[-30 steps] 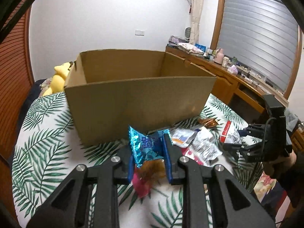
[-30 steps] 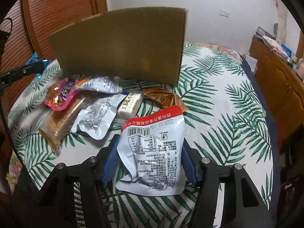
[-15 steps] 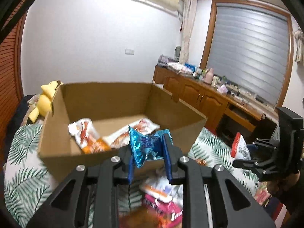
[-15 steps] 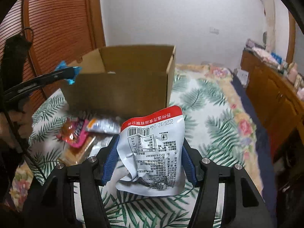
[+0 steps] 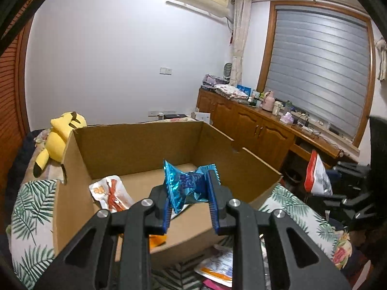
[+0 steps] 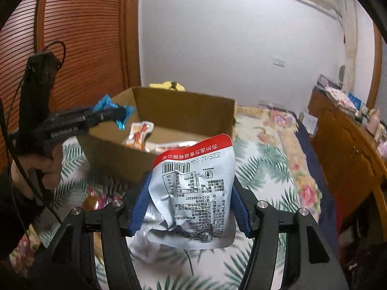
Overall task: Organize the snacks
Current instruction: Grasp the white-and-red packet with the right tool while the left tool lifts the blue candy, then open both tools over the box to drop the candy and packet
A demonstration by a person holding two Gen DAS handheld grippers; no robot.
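Task is partway, by our reading. Both claws carry snacks and neither has released yet.

Left claw (image 5: 191, 201) is closed on a crumpled blue wrapper (image 5: 186, 183), held above the near wall of the cardboard box (image 5: 135, 145), over its open top. Right claw (image 6: 189, 207) grips a white pouch with a red top band (image 6: 193, 193), held up over the bed, near the box but outside it.

Box contents: at least one white-and-orange packet (image 5: 110, 193) leaning at the near left inside, and in the right wrist view a second pale packet (image 6: 174, 146) lying beside it. The rest of the floor looks bare cardboard.

Left to do: several packets (image 5: 217, 265) lie on the leaf-print bedspread (image 5: 31, 205) in front of the box; exact count unclear. A yellow plush toy (image 5: 58, 140) lies behind the box.
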